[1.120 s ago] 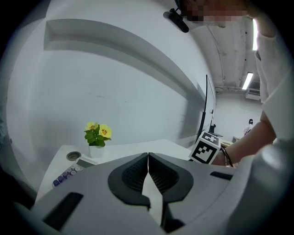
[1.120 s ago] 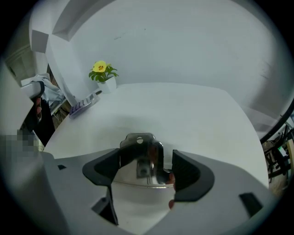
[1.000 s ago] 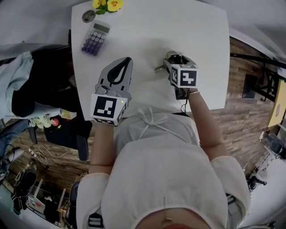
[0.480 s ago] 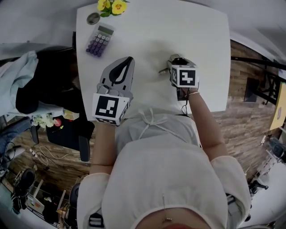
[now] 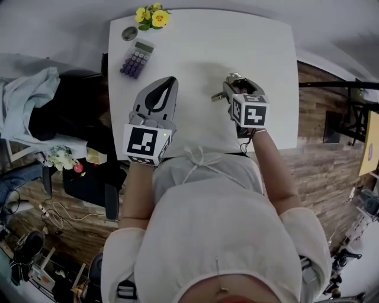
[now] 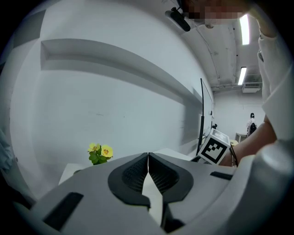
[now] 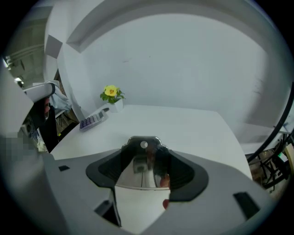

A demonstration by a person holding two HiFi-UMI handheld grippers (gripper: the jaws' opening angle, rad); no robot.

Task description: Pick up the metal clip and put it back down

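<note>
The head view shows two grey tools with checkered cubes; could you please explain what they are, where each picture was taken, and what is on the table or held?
There is no robot here: a person holds a two-jaw gripper in each hand. One picture comes from a camera on the person's head, looking down. The other two come from cameras riding on the grippers, each looking along its own jaws. On the white table lie a purple calculator and yellow flowers. The left gripper is shut and empty. The right gripper is closed on the shiny metal clip.
</note>
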